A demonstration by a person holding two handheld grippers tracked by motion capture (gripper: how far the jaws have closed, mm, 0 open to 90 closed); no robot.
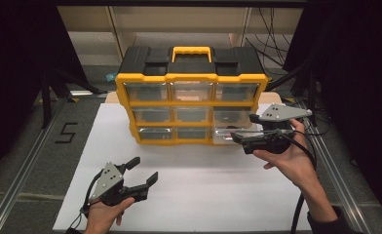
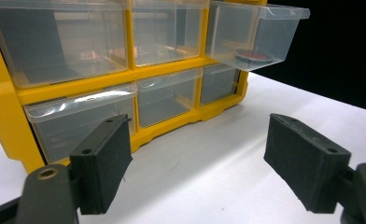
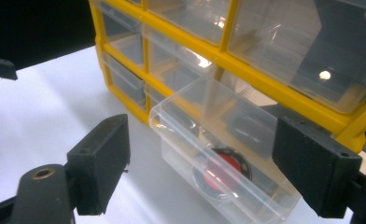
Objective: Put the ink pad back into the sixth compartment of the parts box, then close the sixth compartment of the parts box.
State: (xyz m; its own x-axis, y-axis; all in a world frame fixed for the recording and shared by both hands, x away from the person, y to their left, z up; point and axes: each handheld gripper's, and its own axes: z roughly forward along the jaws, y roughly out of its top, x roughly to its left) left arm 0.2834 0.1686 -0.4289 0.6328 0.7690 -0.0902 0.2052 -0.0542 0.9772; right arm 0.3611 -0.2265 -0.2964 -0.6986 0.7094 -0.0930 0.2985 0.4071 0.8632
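Observation:
A yellow and black drawer cabinet (image 1: pixel 191 78) with clear drawers stands at the back of the white board (image 1: pixel 203 195). Its bottom right drawer (image 1: pixel 224 136) is pulled out, and a round red and black disc (image 3: pixel 222 171) lies inside it. My right gripper (image 1: pixel 244 128) is open just in front of that drawer, and its pads (image 3: pixel 102 158) stand apart from the drawer's walls. The left gripper (image 1: pixel 144 169) rests open over the board's front left with nothing between its pads (image 2: pixel 104 163). From the left gripper view the open drawer (image 2: pixel 253 35) and disc (image 2: pixel 252 57) sit at upper right.
Metal rails (image 1: pixel 26 163) run along both sides of the table. A black "5" mark (image 1: pixel 66 132) is on the grey surface to the left. Shelving and cables (image 1: pixel 272 34) lie behind the cabinet. A cable (image 1: pixel 298 204) trails from the right gripper.

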